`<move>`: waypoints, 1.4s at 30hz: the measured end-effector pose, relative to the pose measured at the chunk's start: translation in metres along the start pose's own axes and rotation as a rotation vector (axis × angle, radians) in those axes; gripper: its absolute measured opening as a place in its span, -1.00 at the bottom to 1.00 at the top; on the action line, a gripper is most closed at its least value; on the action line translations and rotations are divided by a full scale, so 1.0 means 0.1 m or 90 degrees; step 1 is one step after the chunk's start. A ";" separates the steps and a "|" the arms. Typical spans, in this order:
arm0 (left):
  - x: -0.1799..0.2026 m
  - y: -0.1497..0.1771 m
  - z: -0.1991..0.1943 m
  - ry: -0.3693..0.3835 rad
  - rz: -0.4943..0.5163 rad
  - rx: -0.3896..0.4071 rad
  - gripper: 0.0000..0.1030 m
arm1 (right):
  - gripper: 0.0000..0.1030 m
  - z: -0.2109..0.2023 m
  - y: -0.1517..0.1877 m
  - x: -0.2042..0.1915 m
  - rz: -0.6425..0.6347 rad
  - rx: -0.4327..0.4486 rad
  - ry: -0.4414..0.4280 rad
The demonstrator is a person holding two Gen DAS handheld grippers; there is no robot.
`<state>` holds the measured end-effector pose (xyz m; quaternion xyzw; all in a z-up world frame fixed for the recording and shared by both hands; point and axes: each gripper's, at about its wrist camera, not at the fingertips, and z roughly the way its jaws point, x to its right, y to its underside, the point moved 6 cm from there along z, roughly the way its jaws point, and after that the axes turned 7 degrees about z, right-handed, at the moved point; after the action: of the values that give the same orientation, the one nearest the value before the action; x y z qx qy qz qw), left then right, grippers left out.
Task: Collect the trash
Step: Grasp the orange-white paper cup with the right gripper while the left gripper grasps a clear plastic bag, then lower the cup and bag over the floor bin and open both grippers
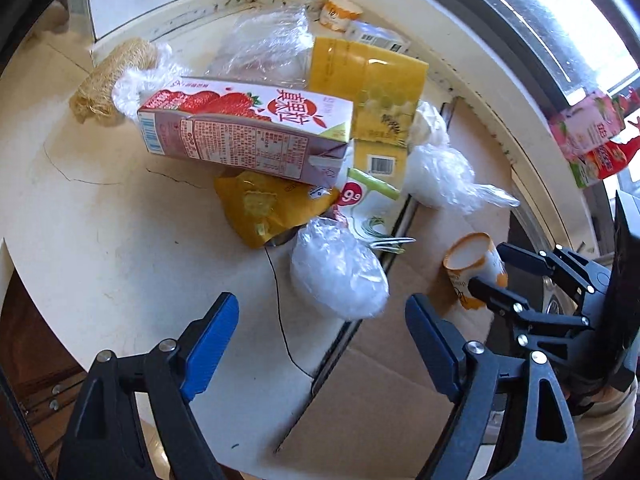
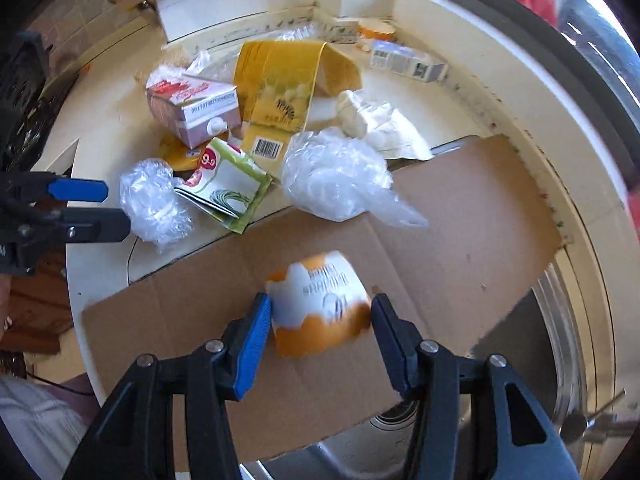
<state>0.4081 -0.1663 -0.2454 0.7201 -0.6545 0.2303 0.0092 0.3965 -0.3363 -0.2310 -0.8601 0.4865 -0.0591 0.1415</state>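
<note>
My right gripper [image 2: 320, 316] is shut on an orange-and-white paper cup [image 2: 318, 308], held above a flat cardboard sheet [image 2: 460, 208]; the cup [image 1: 474, 266] and right gripper [image 1: 502, 266] also show in the left wrist view. My left gripper [image 1: 322, 328] is open and empty, just in front of a crumpled clear plastic ball [image 1: 340, 274], which also shows in the right wrist view [image 2: 154, 200]. Behind lies a pile: a strawberry drink carton [image 1: 248, 128], a yellow box [image 1: 372, 92], a yellow snack bag [image 1: 264, 208], and a second plastic wad [image 2: 336, 174].
The pile sits on a cream counter [image 1: 100, 216] in a corner by a window. A loofah [image 1: 108, 80] lies at the far left. Another orange cup [image 1: 340, 12] and a small box [image 2: 408, 62] lie at the back. A steel sink [image 2: 552, 340] lies under the cardboard.
</note>
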 end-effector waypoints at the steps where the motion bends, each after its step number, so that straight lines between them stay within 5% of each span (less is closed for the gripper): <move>1: -0.01 0.00 0.03 0.000 -0.005 -0.004 0.51 | 0.06 0.01 -0.01 0.00 -0.004 0.002 0.002; 8: 0.05 -0.03 0.26 0.014 -0.034 -0.013 0.17 | 0.10 0.15 -0.03 0.08 -0.006 -0.010 0.002; 17: 0.15 0.01 0.26 0.032 -0.032 0.007 -0.49 | -0.26 0.04 0.00 0.23 0.087 0.003 -0.049; 30: 0.10 0.48 -0.57 0.065 0.039 0.020 -0.57 | -0.35 -0.56 0.41 -0.18 0.238 0.070 -0.142; 42: -0.18 1.06 -1.71 0.090 0.190 0.068 -0.57 | -0.35 -1.21 0.75 -1.31 0.292 0.139 -0.150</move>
<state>0.2523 -0.1105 -0.1294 0.5963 -0.7388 0.3135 -0.0179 0.2383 -0.2833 -0.1335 -0.7083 0.6392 0.0227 0.2988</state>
